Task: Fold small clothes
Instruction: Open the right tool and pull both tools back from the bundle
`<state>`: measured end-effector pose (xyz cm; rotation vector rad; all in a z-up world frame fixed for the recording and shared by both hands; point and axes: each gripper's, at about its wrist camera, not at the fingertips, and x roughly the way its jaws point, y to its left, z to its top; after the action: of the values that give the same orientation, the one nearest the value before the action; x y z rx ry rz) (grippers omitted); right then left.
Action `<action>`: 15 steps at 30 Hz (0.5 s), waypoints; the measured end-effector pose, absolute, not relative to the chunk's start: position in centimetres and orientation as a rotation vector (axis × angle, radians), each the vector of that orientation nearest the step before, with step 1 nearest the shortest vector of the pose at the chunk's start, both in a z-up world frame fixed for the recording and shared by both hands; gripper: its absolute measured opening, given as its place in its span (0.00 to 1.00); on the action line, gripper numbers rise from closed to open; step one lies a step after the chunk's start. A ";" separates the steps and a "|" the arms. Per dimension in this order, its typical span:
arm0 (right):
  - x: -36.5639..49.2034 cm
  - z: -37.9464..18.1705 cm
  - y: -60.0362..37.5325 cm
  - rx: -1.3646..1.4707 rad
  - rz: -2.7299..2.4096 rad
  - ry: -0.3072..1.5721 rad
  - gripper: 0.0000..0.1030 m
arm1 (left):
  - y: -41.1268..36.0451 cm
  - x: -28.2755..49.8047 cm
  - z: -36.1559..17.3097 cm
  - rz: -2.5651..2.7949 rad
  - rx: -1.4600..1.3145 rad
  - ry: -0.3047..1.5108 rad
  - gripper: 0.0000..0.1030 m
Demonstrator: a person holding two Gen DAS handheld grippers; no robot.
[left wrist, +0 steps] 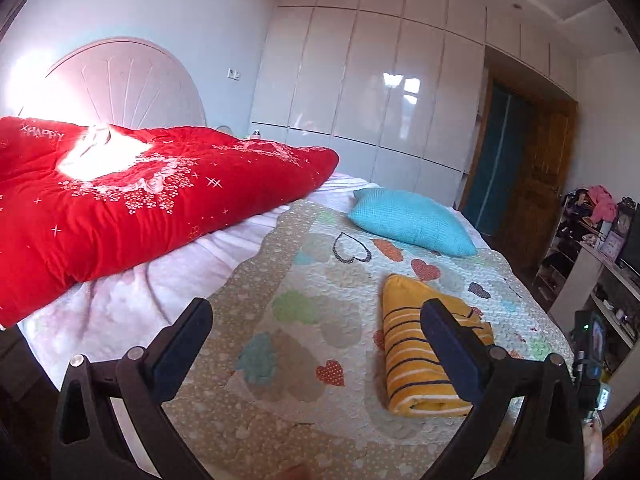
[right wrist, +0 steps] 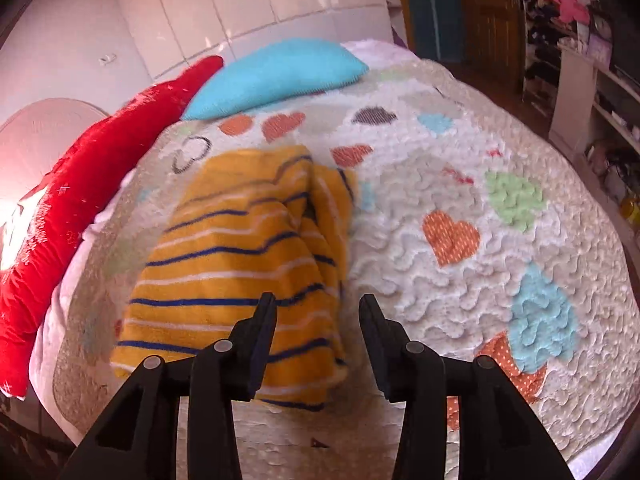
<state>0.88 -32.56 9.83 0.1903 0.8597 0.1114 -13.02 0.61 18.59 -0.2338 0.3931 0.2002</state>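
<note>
A folded yellow garment with navy and white stripes [left wrist: 416,348] lies on the heart-patterned quilt [left wrist: 304,320]. In the left wrist view it sits to the right, partly behind the right finger of my left gripper [left wrist: 316,316], which is wide open, empty and above the quilt. In the right wrist view the garment [right wrist: 236,264] lies just ahead and left of my right gripper [right wrist: 318,308], which is open and empty; its left finger overlaps the garment's near right edge. The right gripper's body shows at the far right of the left wrist view [left wrist: 590,344].
A turquoise pillow [left wrist: 412,220] lies at the far side of the quilt. A folded red duvet [left wrist: 140,196] fills the left of the bed by the headboard. White wardrobes [left wrist: 380,88], a wooden door [left wrist: 536,184] and cluttered shelves [left wrist: 600,264] stand beyond the bed.
</note>
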 end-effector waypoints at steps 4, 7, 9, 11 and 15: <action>0.6 11.9 -27.5 0.099 0.206 0.771 0.54 | 0.0 -14.4 18.6 0.288 -0.137 0.378 1.00; 2.5 9.3 -24.3 0.093 0.257 0.851 0.56 | -0.7 -15.2 18.7 0.322 -0.024 0.369 1.00; 3.7 5.6 -22.8 0.067 0.235 0.977 0.56 | -1.0 -15.7 18.6 0.315 0.014 0.373 1.00; 2.4 4.2 -21.8 0.007 0.197 0.944 0.57 | -0.9 -16.0 18.3 0.311 0.034 0.386 1.00; -1.7 4.2 -20.2 -0.143 0.168 0.915 0.59 | -0.6 -15.6 16.9 0.292 0.035 0.437 1.00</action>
<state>-1.71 -20.22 4.18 -0.1432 0.9147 0.1685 -15.64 -0.58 16.92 0.0351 0.4374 0.2915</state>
